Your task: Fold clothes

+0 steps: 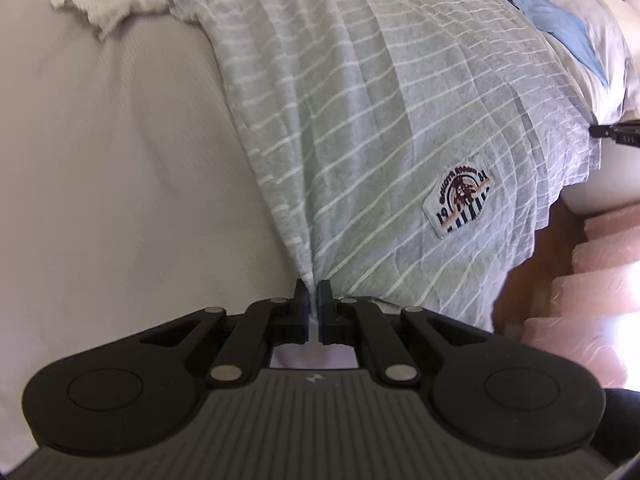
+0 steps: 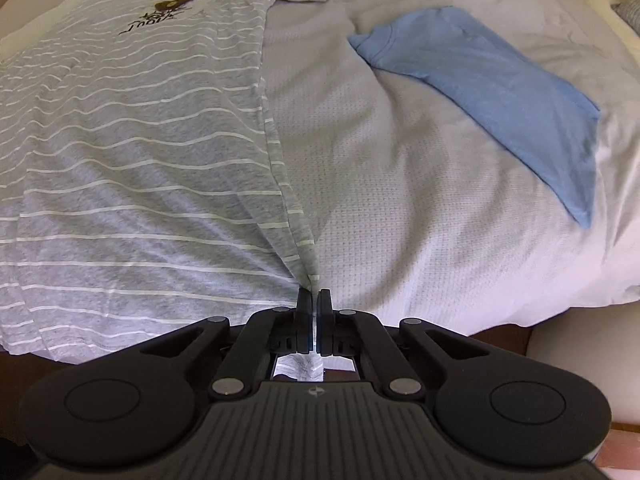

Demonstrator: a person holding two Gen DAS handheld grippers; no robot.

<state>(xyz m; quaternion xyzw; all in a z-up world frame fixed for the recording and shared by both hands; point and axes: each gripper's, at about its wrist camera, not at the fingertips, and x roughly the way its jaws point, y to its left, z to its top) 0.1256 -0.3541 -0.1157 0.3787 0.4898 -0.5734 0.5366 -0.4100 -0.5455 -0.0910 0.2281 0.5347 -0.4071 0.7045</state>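
Note:
A grey T-shirt with thin white stripes (image 1: 360, 120) lies spread flat on a white bed, its hem toward me and a sewn patch (image 1: 460, 202) near that hem. My left gripper (image 1: 313, 290) is shut on the shirt's bottom left corner, and the cloth bunches into the pads. In the right wrist view the same striped shirt (image 2: 132, 152) shows its yellow collar and dark chest print far off. There my right gripper (image 2: 314, 298) is shut on the bottom right corner, with a bit of hem poking out behind the pads. The right gripper's tip (image 1: 616, 132) shows at the left view's right edge.
A folded light blue garment (image 2: 492, 92) lies on the white bedspread (image 2: 400, 200) to the right of the shirt. A white cloth (image 1: 112, 0) sits beyond the shirt's left sleeve. The bed's front edge drops to a wooden floor (image 1: 532, 276) and pink cushions (image 1: 592, 280).

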